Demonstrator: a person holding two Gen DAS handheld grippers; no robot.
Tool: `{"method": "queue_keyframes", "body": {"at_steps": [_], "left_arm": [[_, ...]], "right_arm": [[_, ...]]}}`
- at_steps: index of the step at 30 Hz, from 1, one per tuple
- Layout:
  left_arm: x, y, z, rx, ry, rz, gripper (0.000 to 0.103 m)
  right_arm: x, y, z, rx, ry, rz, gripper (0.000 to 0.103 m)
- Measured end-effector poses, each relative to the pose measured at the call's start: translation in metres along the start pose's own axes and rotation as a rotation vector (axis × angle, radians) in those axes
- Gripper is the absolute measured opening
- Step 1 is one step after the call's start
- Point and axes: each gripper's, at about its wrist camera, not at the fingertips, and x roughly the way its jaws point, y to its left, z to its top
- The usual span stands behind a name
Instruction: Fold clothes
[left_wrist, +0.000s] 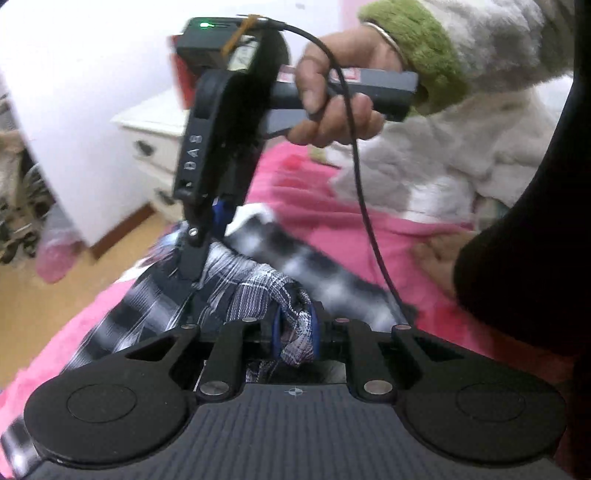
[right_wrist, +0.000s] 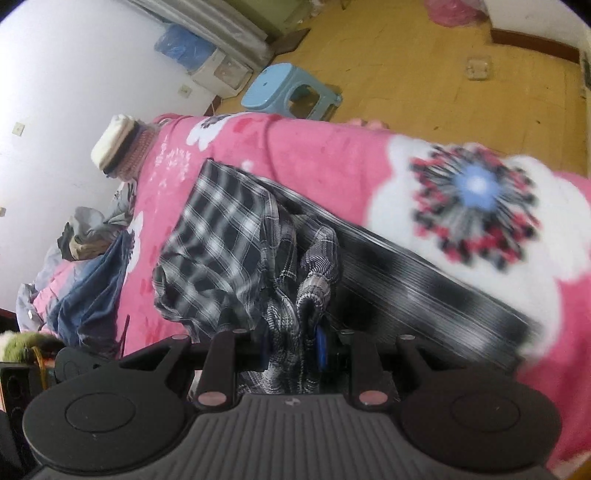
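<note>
I have a black-and-white plaid shirt (right_wrist: 221, 240) lifted off a pink floral blanket (right_wrist: 332, 166) on the bed. My left gripper (left_wrist: 295, 332) is clenched on a bunch of its fabric, and my right gripper (right_wrist: 291, 347) pinches another bunch. Part of the shirt lies flat and part hangs crumpled. I judge the fold barely begun, with no clean crease visible.

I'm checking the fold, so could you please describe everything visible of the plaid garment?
The plaid garment is a thin woven fabric, checked black, grey and white. It lies crumpled and partly bunched on the pink floral blanket, one edge stretched taut and motion-blurred. The left gripper pinches one gathered bunch between its blue pads, and the right gripper clamps another. In the left wrist view, the right gripper meets the cloth from above.
</note>
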Motion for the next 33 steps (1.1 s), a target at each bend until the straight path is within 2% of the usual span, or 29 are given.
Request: {"method": "queue_keyframes", "body": {"at_steps": [5,10,14,21,24,27,30,33], "left_arm": [[0.031,-0.019,0.009,0.032,0.041,-0.057,0.014],[0.056,-0.030,0.007,0.086,0.093,-0.077,0.014],[0.058,-0.034,0.011,0.076,0.077,-0.090,0.014],[0.066,-0.044,0.006,0.096,0.064,-0.088,0.014],[0.066,-0.040,0.005,0.040,0.081,-0.100,0.020],[0.058,-0.030,0.006,-0.057,0.106,-0.115,0.041],[0.035,-0.016,0.004,-0.131,0.102,-0.100,0.045],[0.001,0.005,-0.004,-0.207,0.084,-0.067,0.050]], "right_arm": [[-0.010,-0.035,-0.023,-0.002,-0.008,-0.004,0.025],[-0.003,-0.063,-0.042,0.005,-0.019,0.005,0.025],[-0.006,-0.071,-0.047,-0.004,-0.043,0.034,0.025],[-0.008,-0.077,-0.056,-0.023,-0.072,0.019,0.025],[-0.007,-0.083,-0.061,0.013,-0.091,0.012,0.026],[-0.011,-0.089,-0.066,0.066,-0.107,0.007,0.036],[-0.027,-0.086,-0.069,0.110,-0.132,-0.025,0.044],[-0.052,-0.065,-0.075,0.032,-0.216,-0.090,0.043]]}}
